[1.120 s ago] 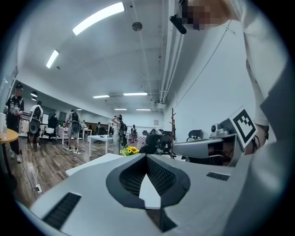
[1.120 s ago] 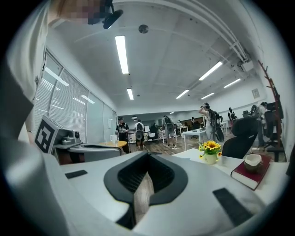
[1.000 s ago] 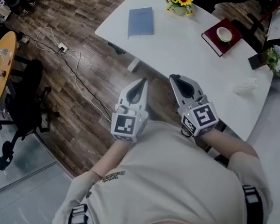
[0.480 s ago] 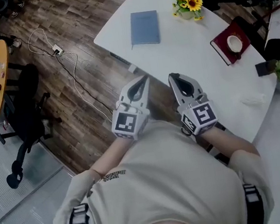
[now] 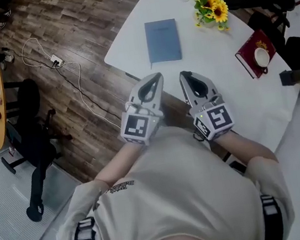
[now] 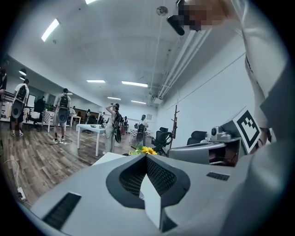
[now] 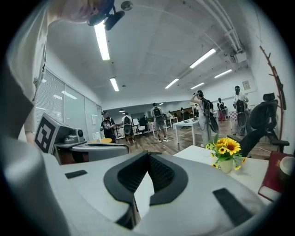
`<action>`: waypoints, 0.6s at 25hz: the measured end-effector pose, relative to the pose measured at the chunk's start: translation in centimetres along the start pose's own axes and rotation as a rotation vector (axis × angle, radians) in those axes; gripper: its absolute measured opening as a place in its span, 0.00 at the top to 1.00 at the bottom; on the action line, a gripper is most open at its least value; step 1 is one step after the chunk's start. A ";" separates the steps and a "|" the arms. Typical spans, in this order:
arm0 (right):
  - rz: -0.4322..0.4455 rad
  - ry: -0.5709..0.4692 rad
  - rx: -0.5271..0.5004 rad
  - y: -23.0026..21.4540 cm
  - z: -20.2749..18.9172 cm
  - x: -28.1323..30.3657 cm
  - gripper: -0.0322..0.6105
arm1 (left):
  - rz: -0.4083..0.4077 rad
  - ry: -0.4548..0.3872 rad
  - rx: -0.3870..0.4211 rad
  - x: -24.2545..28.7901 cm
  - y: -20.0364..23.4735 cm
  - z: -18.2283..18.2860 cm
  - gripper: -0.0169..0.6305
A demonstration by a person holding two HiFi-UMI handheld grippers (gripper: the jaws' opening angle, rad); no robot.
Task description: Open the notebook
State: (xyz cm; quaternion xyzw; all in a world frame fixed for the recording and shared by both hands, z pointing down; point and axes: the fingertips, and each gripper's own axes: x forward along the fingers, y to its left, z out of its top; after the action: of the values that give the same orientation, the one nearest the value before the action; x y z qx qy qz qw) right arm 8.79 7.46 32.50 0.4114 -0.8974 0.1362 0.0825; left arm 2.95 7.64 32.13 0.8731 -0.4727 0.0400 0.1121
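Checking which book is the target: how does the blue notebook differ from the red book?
The blue notebook is bare on top; the red book carries a white cup. In the head view the blue notebook lies toward the left side of the white table, the red book at its right edge. Both lie closed and flat on it.

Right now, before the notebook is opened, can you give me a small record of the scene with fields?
notebook: blue, closed, flat on the white table, untouched
left gripper: shut, empty, short of the notebook
right gripper: shut, empty, beside the left gripper
also on table: sunflowers; red book with a white cup on it
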 end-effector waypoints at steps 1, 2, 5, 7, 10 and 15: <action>-0.009 0.003 0.003 -0.1 0.3 0.9 0.95 | -0.010 0.006 -0.001 0.5 0.9 0.2 0.97; -0.018 0.008 0.005 -0.3 0.5 1.8 0.95 | -0.021 0.013 -0.003 1.0 1.7 0.4 0.97; -0.051 0.016 0.010 -0.9 1.2 4.0 0.95 | -0.054 0.023 -0.009 2.4 3.7 0.9 0.97; -0.072 0.012 0.009 -1.2 1.9 5.4 0.95 | -0.070 0.022 -0.008 3.1 5.1 1.3 0.97; -0.095 0.013 0.022 -1.4 2.5 6.8 0.95 | -0.078 0.024 -0.012 3.8 6.6 1.7 0.97; -0.092 0.047 0.032 -1.4 2.1 8.0 0.95 | -0.079 0.044 -0.028 4.4 7.6 1.5 0.97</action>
State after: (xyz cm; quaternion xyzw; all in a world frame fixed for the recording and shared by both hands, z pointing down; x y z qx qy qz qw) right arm 4.58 0.21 32.84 0.4503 -0.8731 0.1562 0.1030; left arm -1.04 -0.28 32.60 0.8884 -0.4357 0.0481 0.1362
